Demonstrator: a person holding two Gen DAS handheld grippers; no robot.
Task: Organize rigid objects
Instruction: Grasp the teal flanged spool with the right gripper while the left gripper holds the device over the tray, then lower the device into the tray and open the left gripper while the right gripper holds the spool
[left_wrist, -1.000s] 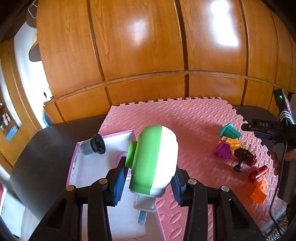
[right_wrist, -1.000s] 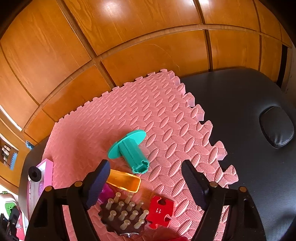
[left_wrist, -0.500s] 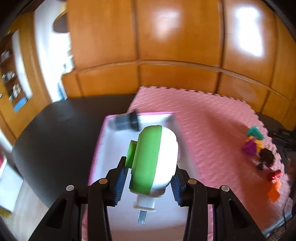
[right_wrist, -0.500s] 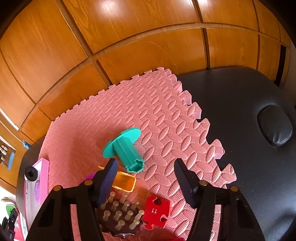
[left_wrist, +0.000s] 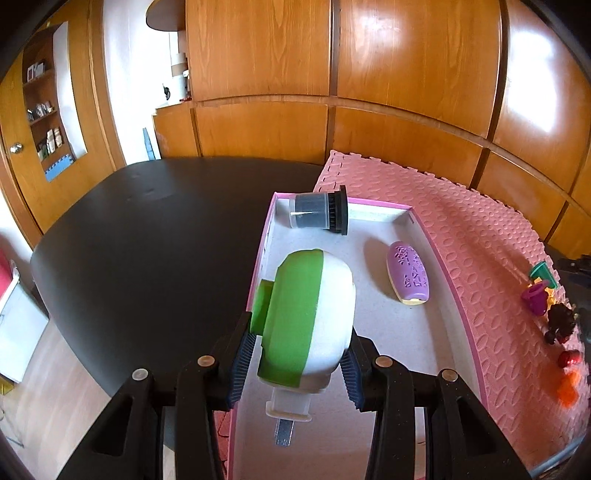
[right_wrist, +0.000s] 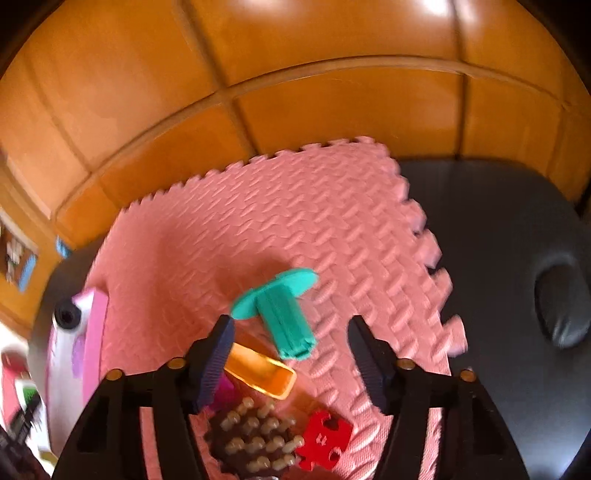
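In the left wrist view my left gripper (left_wrist: 295, 365) is shut on a green and white toy (left_wrist: 306, 314), held over the near left part of a pink-rimmed white tray (left_wrist: 458, 314). In the tray lie a dark grey cylinder with a black cap (left_wrist: 319, 212) and a purple patterned piece (left_wrist: 408, 277). In the blurred right wrist view my right gripper (right_wrist: 291, 360) hovers over the pink foam mat (right_wrist: 295, 221), its jaws opening around the stem end of a teal stamp (right_wrist: 284, 314) without pressing on it. An orange piece (right_wrist: 262, 369), a brown pegged piece (right_wrist: 255, 443) and a red puzzle piece (right_wrist: 321, 441) lie just below.
A black table (left_wrist: 147, 240) lies under the mat and tray, with a wood-panelled wall (left_wrist: 406, 74) behind. Several small toys (left_wrist: 546, 306) sit at the mat's right side in the left wrist view. A dark round pad (right_wrist: 561, 302) is set into the black surface to the right.
My left gripper carried the green and white toy leftward and lower over the tray, and the purple piece came into view. My right gripper narrowed then widened, and shifted closer to the teal stamp.
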